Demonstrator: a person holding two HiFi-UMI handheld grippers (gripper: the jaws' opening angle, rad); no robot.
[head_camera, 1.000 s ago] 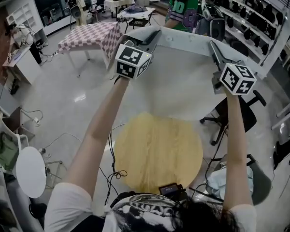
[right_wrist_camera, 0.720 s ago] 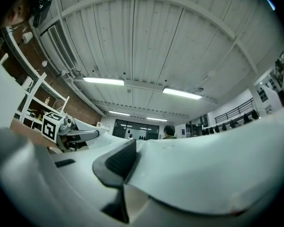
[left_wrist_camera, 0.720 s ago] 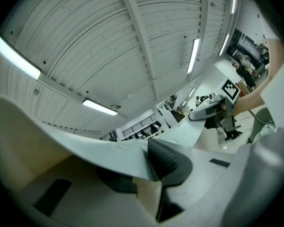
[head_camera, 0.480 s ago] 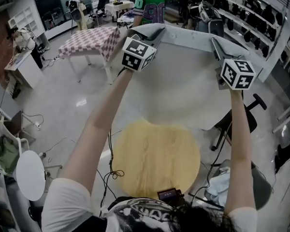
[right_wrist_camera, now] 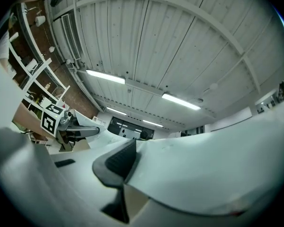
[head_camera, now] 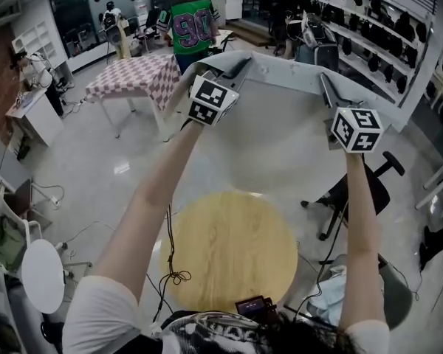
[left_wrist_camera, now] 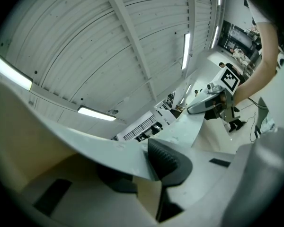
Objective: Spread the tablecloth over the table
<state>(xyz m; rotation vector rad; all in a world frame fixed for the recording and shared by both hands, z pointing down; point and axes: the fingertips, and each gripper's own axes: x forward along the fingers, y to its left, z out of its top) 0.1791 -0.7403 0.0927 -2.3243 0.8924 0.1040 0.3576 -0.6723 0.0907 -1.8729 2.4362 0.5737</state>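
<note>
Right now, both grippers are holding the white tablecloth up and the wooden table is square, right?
No. The wooden table is round, not square; the head view shows it. Both the left gripper and the right gripper are holding the white tablecloth up.

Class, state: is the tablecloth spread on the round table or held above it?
Held above it: the tablecloth stretches between left gripper and right gripper; the wooden table lies uncovered.

My right claw [right_wrist_camera: 127,174] clamps the edge of the pale tablecloth [right_wrist_camera: 203,164] at lower centre of the frame. One dark ribbed pad [right_wrist_camera: 117,163] shows left of the cloth. At middle left, my left claw [right_wrist_camera: 95,131] grips the same tablecloth. Ceiling light strips [right_wrist_camera: 105,76] cross above.
</note>
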